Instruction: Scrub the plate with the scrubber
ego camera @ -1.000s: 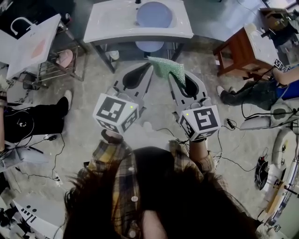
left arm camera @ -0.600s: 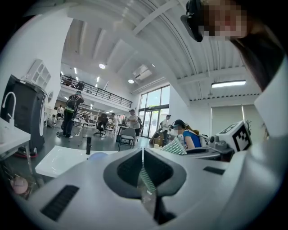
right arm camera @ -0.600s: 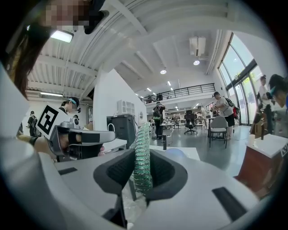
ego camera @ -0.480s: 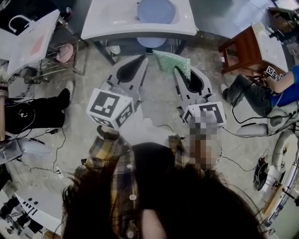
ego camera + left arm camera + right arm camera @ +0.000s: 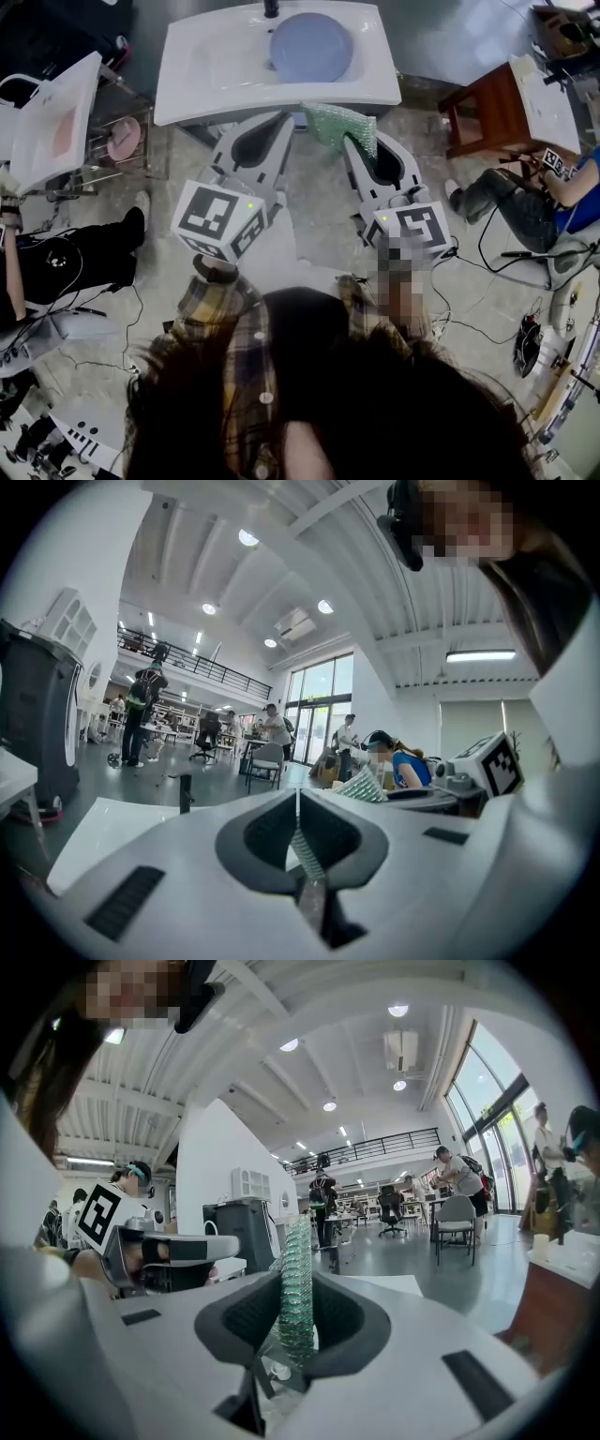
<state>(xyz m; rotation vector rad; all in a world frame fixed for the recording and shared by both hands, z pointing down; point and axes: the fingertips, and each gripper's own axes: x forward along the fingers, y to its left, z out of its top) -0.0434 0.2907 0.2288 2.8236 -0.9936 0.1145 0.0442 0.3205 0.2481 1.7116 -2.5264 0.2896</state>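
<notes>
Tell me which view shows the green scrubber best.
The head view: the scrubber shows its whole green face, clamped at the tip of the right hand-held gripper near the sink. The right gripper view shows the scrubber edge-on between the jaws; the left gripper view catches only a small part.

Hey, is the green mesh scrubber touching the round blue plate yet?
Apart. The head view shows bare white sink between the green mesh scrubber and the round blue plate.

One plate, one scrubber, one sink, two hand-held grippers.
</notes>
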